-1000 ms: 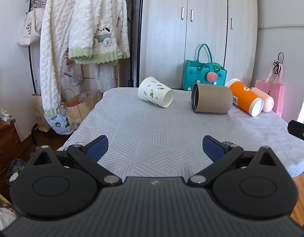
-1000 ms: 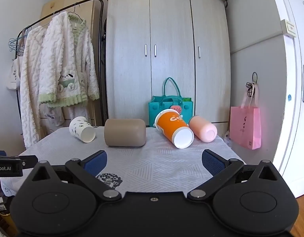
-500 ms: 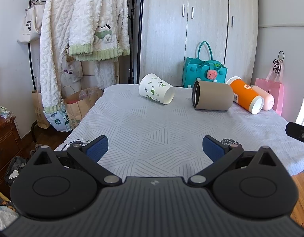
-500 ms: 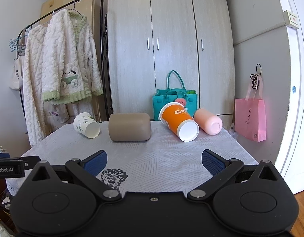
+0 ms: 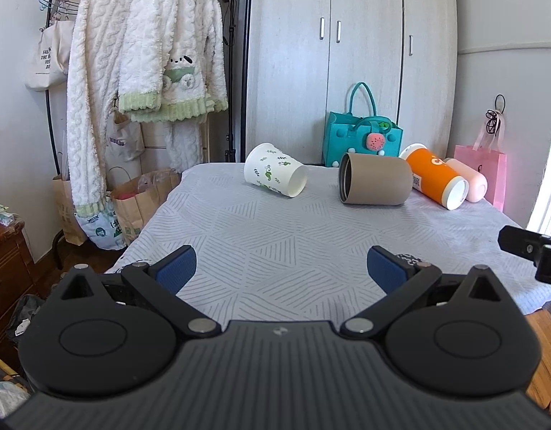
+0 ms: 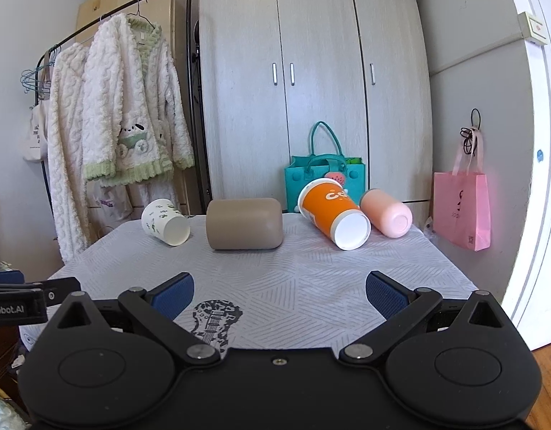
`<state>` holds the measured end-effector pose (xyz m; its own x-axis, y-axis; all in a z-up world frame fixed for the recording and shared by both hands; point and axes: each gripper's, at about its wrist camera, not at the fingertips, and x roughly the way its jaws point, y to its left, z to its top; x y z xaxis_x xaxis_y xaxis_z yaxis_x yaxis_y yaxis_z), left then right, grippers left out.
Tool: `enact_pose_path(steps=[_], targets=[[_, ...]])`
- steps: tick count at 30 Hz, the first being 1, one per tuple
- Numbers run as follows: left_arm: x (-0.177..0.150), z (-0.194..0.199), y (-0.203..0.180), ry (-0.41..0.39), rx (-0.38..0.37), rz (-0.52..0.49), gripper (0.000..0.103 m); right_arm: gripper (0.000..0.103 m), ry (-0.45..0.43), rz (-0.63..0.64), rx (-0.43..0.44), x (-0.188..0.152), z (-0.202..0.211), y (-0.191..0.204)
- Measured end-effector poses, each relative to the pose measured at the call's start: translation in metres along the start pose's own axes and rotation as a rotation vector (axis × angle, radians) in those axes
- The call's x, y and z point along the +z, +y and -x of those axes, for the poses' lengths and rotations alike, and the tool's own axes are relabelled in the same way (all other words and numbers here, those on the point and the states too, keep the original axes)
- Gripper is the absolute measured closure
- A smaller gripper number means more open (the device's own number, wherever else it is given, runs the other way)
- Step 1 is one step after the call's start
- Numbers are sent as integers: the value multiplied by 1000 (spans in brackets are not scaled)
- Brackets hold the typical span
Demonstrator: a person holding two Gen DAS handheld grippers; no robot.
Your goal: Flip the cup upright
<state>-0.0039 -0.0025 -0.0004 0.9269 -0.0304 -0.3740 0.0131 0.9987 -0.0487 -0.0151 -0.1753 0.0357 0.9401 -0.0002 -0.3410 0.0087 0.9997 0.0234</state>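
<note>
Several cups lie on their sides along the far edge of a table with a grey patterned cloth point(image 5: 275, 236): a white cup with green prints point(image 5: 275, 175) point(image 6: 165, 222), a tan cup point(image 5: 374, 183) point(image 6: 244, 223), an orange cup point(image 5: 436, 178) point(image 6: 334, 211) and a pink cup point(image 5: 467, 184) point(image 6: 386, 213). My left gripper point(image 5: 281, 268) is open and empty over the near edge, far from the cups. My right gripper point(image 6: 279, 292) is open and empty over the near edge too.
A teal bag point(image 5: 361, 139) stands behind the cups against a wardrobe point(image 6: 311, 89). A clothes rack with white robes point(image 5: 143, 64) and paper bags point(image 5: 139, 200) stands left of the table. A pink bag point(image 6: 461, 211) hangs at the right. The right gripper shows at the left view's right edge point(image 5: 533, 247).
Both views have tilted up slightly, so the cups sit a little lower in frame and the right view is slightly closer. Both grippers stay open; no cup has moved.
</note>
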Motion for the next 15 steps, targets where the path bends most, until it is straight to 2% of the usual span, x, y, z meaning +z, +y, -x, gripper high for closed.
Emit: enact_pose_path(steps=[15], targets=[[-1,0,8,5,24,30,0,0,-20,81,-75,-2,1,8]])
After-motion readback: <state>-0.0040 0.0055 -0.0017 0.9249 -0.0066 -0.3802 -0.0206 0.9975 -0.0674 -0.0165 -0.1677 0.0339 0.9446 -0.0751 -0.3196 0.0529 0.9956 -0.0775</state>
